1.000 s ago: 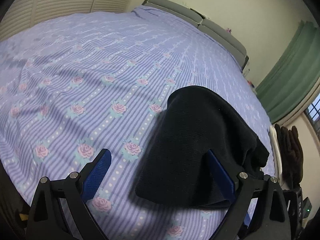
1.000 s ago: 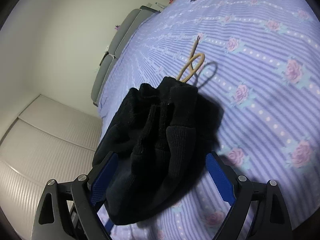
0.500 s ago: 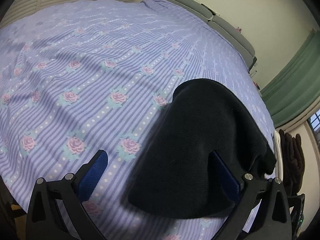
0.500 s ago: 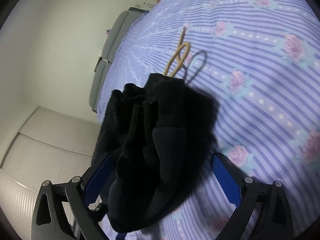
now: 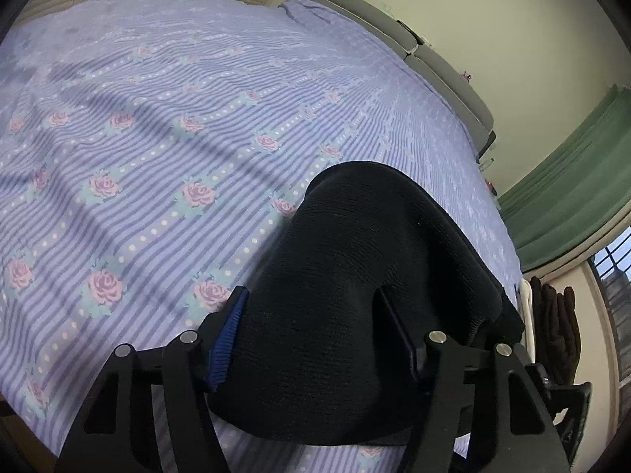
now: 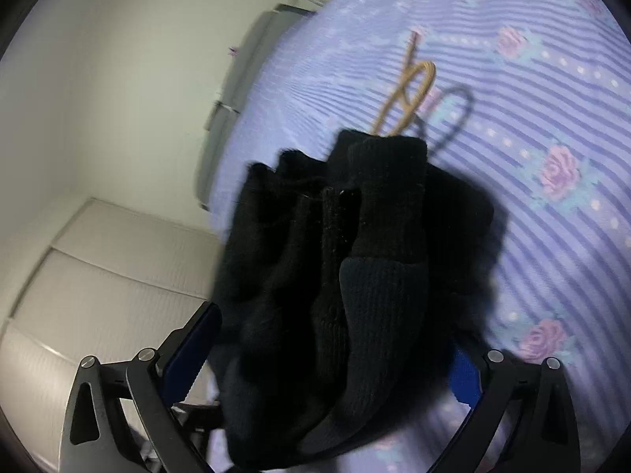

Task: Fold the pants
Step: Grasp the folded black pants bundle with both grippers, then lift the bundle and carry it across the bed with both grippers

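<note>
Left gripper [image 5: 315,325] closing around black pants [image 5: 374,268]; right gripper [image 6: 327,358] spread wide — floral bedsheet [image 5: 157,118], green curtain [image 5: 572,181].

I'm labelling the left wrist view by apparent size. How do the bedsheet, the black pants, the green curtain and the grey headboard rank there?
As they look in that view:
1. bedsheet
2. black pants, though nearness to the camera inflates them
3. green curtain
4. grey headboard

The last two look close; that order is unsure.

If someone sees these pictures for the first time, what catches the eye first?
A bunched black pants bundle lies on a purple rose-patterned bedsheet, filling the lower centre of both views. The left claw is closing around it, and a tan drawstring loop pokes out behind.
</note>
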The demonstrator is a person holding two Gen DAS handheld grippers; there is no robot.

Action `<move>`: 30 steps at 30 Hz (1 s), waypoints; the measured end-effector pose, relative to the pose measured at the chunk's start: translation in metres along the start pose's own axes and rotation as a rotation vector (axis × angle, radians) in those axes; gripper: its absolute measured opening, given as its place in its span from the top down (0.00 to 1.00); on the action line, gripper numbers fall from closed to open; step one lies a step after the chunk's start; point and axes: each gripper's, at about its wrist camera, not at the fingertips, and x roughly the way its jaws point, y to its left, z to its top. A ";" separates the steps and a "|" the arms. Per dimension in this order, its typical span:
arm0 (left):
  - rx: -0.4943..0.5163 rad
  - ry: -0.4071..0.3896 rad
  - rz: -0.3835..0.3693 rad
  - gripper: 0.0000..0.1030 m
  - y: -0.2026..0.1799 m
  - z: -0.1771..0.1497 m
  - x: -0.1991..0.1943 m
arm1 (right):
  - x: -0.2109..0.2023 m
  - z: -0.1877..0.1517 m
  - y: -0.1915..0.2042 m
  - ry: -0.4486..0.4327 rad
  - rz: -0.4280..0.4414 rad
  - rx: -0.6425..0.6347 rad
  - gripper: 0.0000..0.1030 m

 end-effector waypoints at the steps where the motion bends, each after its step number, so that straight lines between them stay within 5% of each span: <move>1: 0.010 -0.001 0.006 0.38 -0.001 0.000 0.002 | 0.005 0.000 -0.002 0.008 -0.006 -0.005 0.02; 6: 0.017 -0.036 -0.008 0.46 -0.001 -0.001 0.004 | 0.027 0.003 -0.008 0.054 -0.091 0.006 0.06; 9: 0.041 -0.037 -0.026 0.55 -0.007 0.000 -0.004 | 0.024 0.002 -0.004 0.049 -0.117 0.007 0.42; 12: 0.068 -0.041 -0.036 0.59 -0.014 0.001 -0.015 | 0.010 0.001 0.003 0.037 -0.135 -0.010 0.54; 30: 0.076 -0.168 -0.132 0.61 -0.013 0.062 -0.110 | -0.034 -0.012 0.110 -0.041 -0.021 -0.157 0.60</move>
